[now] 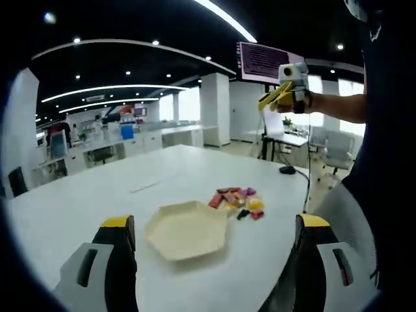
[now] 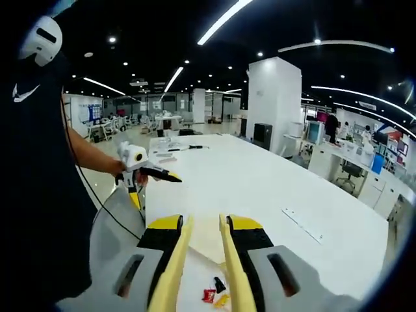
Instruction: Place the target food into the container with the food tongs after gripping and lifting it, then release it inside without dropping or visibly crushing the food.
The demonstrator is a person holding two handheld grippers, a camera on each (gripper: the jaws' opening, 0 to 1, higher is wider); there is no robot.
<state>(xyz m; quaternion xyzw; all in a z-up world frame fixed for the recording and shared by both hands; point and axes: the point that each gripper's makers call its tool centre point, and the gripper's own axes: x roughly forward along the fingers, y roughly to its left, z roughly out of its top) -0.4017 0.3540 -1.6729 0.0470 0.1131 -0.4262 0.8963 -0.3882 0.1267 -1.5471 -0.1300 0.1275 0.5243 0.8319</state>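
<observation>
Those little food pieces beside the pale container look light and crushable, so the yellow tongs pinched in the right gripper want a gentle mid-body hold, while the left gripper hangs spread empty

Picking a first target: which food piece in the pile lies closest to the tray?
The reddish-brown piece at the pile's near-left edge; the others lie farther from the tray.
</observation>
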